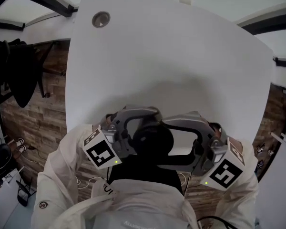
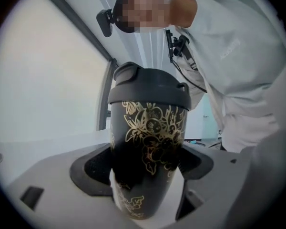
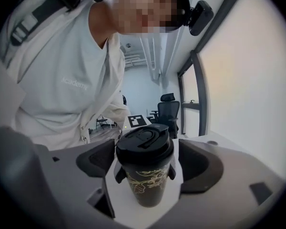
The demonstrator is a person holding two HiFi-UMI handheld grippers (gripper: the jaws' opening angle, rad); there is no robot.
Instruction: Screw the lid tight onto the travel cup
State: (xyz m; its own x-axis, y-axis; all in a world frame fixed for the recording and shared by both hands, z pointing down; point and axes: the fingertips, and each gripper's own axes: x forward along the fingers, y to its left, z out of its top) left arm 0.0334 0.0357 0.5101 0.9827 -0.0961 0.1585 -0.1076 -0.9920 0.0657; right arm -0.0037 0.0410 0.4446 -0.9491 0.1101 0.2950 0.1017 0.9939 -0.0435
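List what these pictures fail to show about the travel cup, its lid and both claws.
- Thread of the lid: hidden beneath its skirt in both gripper views, so tightness cannot be judged.
- Wall and base of the travel cup: head view, hidden under the lid, between the left claw and right claw.
- Top face of the lid: left gripper view, seen from below the rim.

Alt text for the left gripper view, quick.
The left claw grips a black travel cup with gold flowers by its body, and its dark lid sits on top. Behind are a white table and the person's pale shirt.
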